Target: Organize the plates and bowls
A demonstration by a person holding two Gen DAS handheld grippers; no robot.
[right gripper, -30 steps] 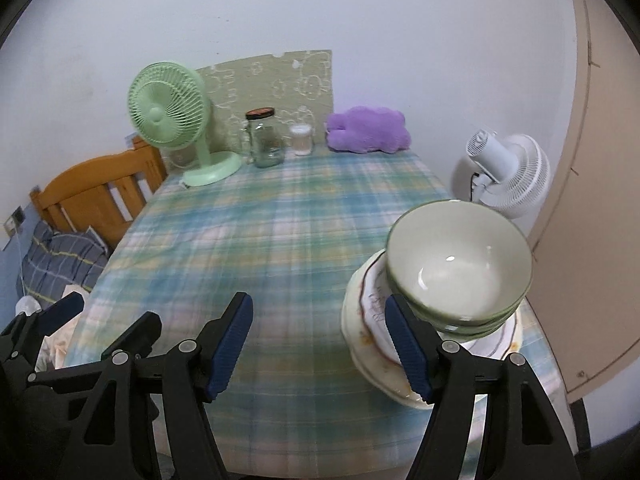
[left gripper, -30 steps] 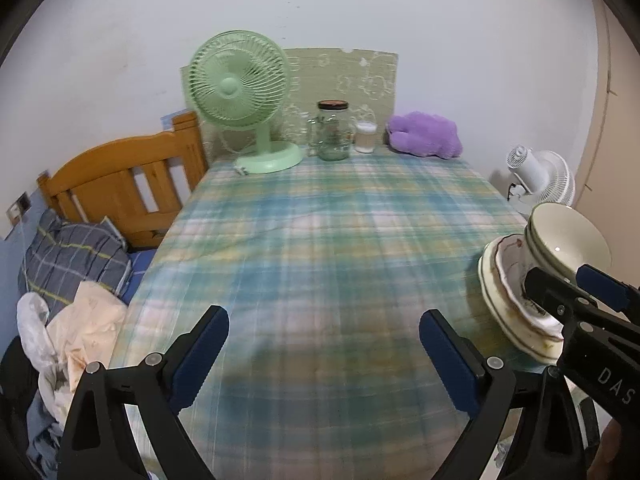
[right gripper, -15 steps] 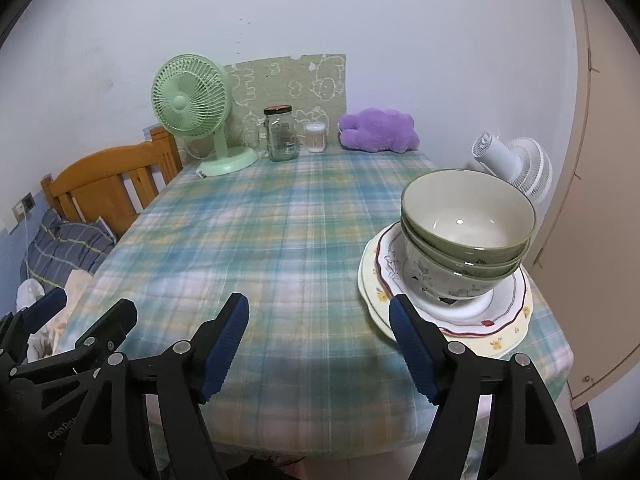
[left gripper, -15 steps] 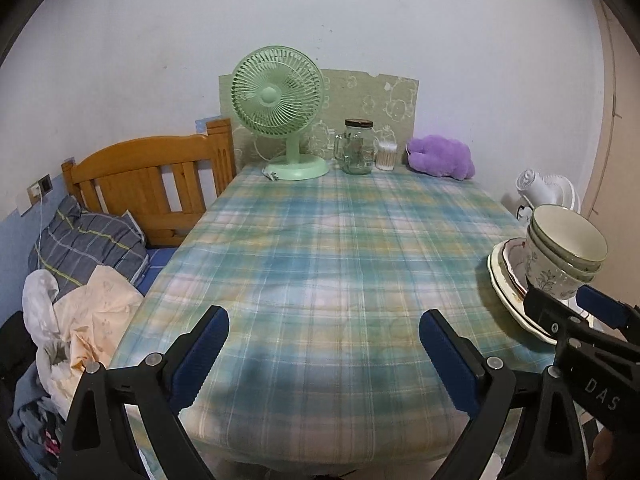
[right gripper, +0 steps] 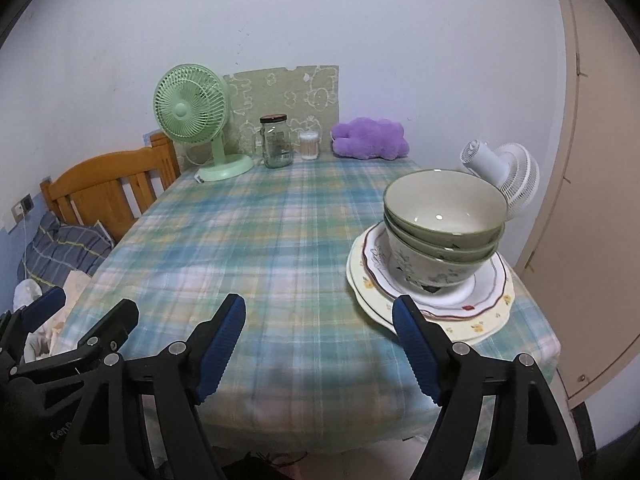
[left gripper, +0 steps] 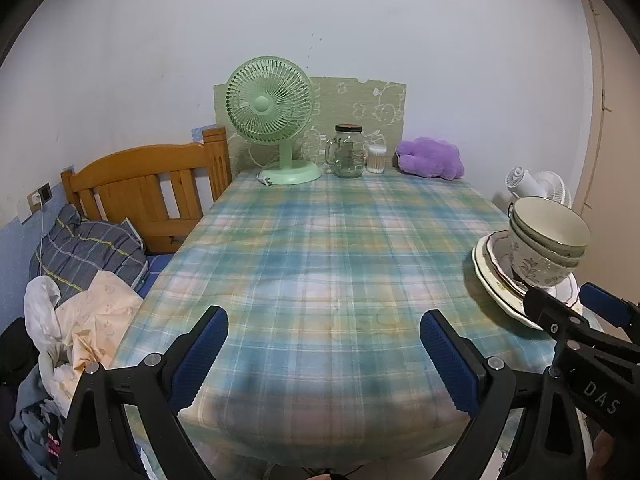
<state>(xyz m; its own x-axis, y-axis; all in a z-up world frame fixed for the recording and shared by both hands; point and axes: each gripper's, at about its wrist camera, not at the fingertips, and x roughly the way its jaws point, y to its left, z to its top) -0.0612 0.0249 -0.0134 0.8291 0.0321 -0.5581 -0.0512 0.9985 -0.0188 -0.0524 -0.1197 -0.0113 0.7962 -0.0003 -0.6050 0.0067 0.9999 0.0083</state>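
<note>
- Right tool [right gripper: 320,344] gapes wide, its jaws just opening with nothing between them; the bowl stack [right gripper: 442,228] sits right of it on the table [right gripper: 260,240].
- Left tool [left gripper: 324,352] also stands apart and empty, much farther from the plates [left gripper: 496,280].

Plaid table [right gripper: 280,240] w/ plates [right gripper: 492,312], fan [right gripper: 192,112], jar [right gripper: 276,144].

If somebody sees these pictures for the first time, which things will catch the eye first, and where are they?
The stack of bowls on stacked plates at the table's right edge stands out first. Next comes the green fan at the far end, against the wall, with a purple plush further right. Both open grippers, left and right, frame the near edge.
</note>
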